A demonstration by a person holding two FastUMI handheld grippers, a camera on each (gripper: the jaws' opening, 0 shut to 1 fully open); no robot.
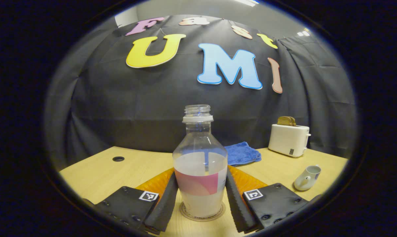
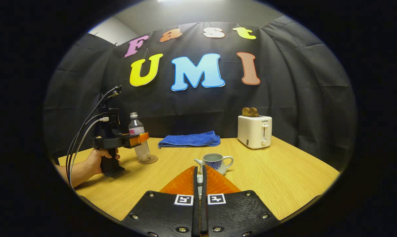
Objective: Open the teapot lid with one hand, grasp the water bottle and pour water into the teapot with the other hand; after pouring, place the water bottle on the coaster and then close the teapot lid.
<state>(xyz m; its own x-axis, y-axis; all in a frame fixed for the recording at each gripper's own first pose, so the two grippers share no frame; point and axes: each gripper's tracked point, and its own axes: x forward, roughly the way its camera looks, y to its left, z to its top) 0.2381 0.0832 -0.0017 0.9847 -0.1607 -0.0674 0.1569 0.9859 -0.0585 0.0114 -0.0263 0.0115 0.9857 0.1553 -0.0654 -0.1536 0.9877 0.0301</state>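
Note:
A clear water bottle (image 1: 200,164), uncapped and about half full, stands upright on a round coaster (image 1: 202,218). My left gripper (image 1: 201,172) is around its lower body, a finger against each side. In the right gripper view the same bottle (image 2: 136,129) and coaster (image 2: 149,160) are at the left, with the left gripper (image 2: 137,139) held by a hand (image 2: 98,159). The white teapot (image 2: 215,163) stands open mid-table, just beyond my right gripper (image 2: 201,168). That gripper is shut on the small white lid (image 2: 200,180). The teapot (image 1: 307,177) also sits at the right in the left gripper view.
A folded blue towel (image 2: 190,139) lies at the back of the wooden table (image 2: 284,174). A white toaster (image 2: 255,131) holding bread stands at the back right. A cable hole (image 1: 118,159) is in the tabletop at the far left. Cables trail from the left gripper.

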